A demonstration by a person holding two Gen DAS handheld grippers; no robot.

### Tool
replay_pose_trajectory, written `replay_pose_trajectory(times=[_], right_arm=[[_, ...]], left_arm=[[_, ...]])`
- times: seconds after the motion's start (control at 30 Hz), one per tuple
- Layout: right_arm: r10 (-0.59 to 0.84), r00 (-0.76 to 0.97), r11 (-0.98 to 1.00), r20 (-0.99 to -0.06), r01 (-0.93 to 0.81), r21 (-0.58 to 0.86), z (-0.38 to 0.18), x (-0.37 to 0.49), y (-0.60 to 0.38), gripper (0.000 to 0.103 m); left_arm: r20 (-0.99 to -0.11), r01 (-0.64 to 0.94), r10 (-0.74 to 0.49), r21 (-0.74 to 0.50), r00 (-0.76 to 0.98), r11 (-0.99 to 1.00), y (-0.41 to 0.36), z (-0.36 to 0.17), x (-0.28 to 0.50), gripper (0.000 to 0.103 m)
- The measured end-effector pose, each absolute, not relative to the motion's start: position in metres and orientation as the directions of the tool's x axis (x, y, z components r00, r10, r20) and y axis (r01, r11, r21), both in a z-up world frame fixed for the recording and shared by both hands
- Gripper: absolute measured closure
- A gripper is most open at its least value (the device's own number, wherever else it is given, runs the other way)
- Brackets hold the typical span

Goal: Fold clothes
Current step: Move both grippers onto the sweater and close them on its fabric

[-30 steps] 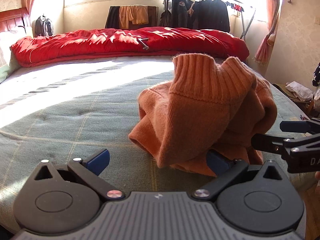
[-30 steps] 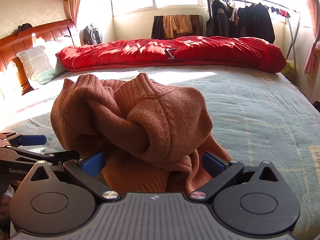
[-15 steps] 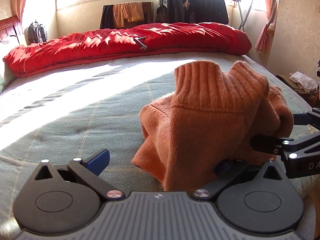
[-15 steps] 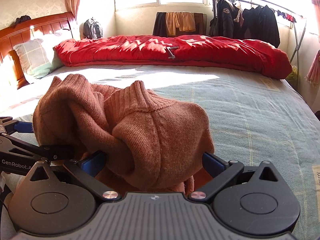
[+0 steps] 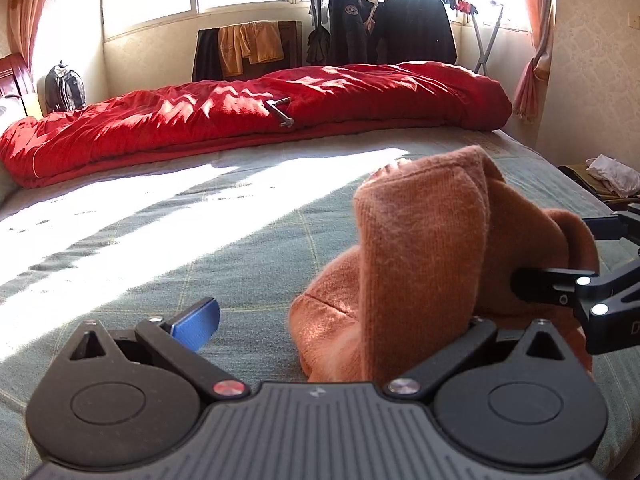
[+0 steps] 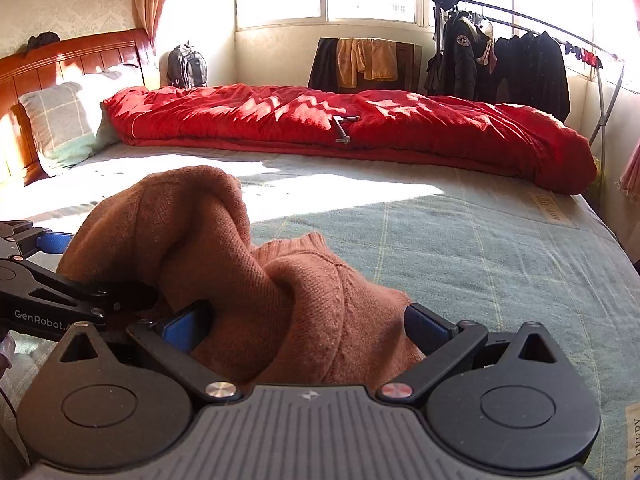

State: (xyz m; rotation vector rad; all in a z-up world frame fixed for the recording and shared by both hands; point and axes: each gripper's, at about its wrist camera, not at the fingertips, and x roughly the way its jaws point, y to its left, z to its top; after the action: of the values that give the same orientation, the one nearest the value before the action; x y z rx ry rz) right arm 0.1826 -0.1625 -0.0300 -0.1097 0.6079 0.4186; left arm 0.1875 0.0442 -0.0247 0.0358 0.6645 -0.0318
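Observation:
An orange knitted sweater [image 5: 424,256] lies bunched on the green checked bed sheet [image 5: 200,264]. My left gripper [image 5: 328,320] is open; its left blue pad [image 5: 196,322] is bare and its right finger is buried under the sweater. In the right wrist view the sweater [image 6: 248,272] fills the gap of my right gripper [image 6: 308,328], which is open with jaws wide on either side of the cloth. The right gripper shows at the right edge of the left view [image 5: 576,292], the left one at the left edge of the right view [image 6: 44,292].
A rolled red quilt [image 5: 256,120] lies across the far side of the bed. A pillow [image 6: 60,124] and wooden headboard [image 6: 68,60] are at the left. A clothes rack with dark jackets [image 6: 500,60] stands by the window. The bed's right edge [image 5: 568,176] is close.
Both grippers have pushed further into the sweater and the views have risen. The sweater has been bunched higher and turned, its ribbed hem no longer facing the left camera.

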Motion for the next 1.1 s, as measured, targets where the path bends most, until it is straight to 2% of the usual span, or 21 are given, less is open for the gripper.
replay_pose_trajectory(times=[0.2, 0.37, 0.57, 0.6, 0.7, 0.77, 0.8, 1.1], right_arm=[[0.344, 0.747, 0.92, -0.569, -0.39, 0.044, -0.031, 0.202, -0.163, 0.0], [0.361, 0.747, 0.918, -0.558, -0.389, 0.074, -0.026, 0.181, -0.171, 0.0], [0.376, 0.761, 0.922, -0.529, -0.362, 0.135, -0.022, 0.133, -0.189, 0.0], [0.386, 0.759, 0.92, -0.525, -0.36, 0.156, -0.023, 0.126, -0.192, 0.0], [0.402, 0.754, 0.914, -0.519, -0.361, 0.184, -0.024, 0.109, -0.196, 0.0], [0.396, 0.758, 0.917, -0.518, -0.361, 0.172, -0.024, 0.1, -0.196, 0.0], [0.393, 0.762, 0.918, -0.515, -0.362, 0.165, -0.024, 0.098, -0.197, 0.0], [0.399, 0.769, 0.916, -0.499, -0.362, 0.174, -0.027, 0.09, -0.209, 0.0]], left_arm=[[-0.61, 0.033, 0.012, 0.062, 0.792, 0.998, 0.045, -0.023, 0.208, 0.0], [-0.597, 0.047, 0.018, 0.094, 0.802, 0.995, 0.035, -0.018, 0.19, 0.001], [-0.591, 0.132, -0.05, 0.097, 0.805, 0.986, 0.026, -0.015, 0.161, 0.001], [-0.578, 0.134, -0.055, 0.095, 0.814, 0.986, 0.027, -0.014, 0.159, 0.005], [-0.558, 0.104, -0.03, 0.102, 0.83, 0.989, 0.032, -0.012, 0.155, 0.026], [-0.564, 0.101, -0.037, 0.082, 0.825, 0.992, 0.037, -0.011, 0.155, 0.029], [-0.568, 0.102, -0.045, 0.07, 0.822, 0.992, 0.039, -0.011, 0.155, 0.033], [-0.661, 0.111, -0.094, -0.016, 0.745, 0.994, 0.04, -0.022, 0.173, 0.035]])
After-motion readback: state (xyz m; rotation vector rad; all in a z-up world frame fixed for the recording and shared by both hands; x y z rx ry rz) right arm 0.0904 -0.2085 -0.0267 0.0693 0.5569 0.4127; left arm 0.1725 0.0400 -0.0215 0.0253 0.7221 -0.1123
